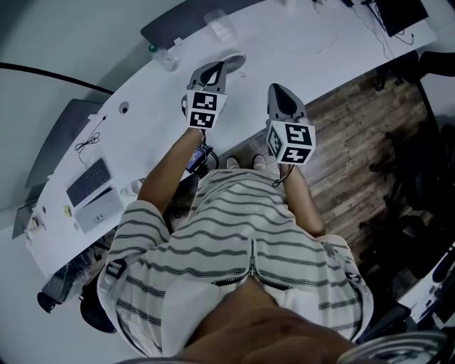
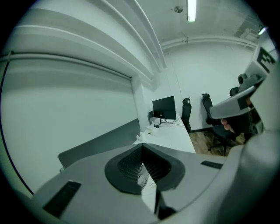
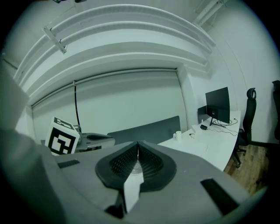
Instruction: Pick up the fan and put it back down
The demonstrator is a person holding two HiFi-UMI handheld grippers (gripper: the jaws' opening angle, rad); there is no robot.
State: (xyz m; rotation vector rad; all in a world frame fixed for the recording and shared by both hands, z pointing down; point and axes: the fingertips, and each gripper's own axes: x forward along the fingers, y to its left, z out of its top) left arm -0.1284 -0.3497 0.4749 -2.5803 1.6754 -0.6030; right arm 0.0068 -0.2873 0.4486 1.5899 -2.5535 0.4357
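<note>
A small white fan [image 1: 232, 60] with a round grille stands on the white desk [image 1: 306, 50], just beyond the tip of my left gripper [image 1: 215, 68]. That gripper hangs above the desk with its jaws together and nothing between them. In the left gripper view the fan [image 2: 142, 176] shows as a sliver through the slit below the closed left gripper [image 2: 142, 146]. My right gripper [image 1: 279, 89] hovers over the desk's near edge, to the right of the fan, also shut and empty. In the right gripper view the fan [image 3: 133, 166] shows below the closed right gripper [image 3: 138, 143].
A clear bottle [image 1: 165, 58] and a plastic cup [image 1: 220, 25] stand near the fan. A grey divider panel [image 1: 185, 21] runs along the desk's far side. A keyboard [image 1: 89, 181] lies at the left. A monitor [image 2: 164, 107] and office chairs [image 2: 208, 111] are further along. Wooden floor [image 1: 355, 142] lies to the right.
</note>
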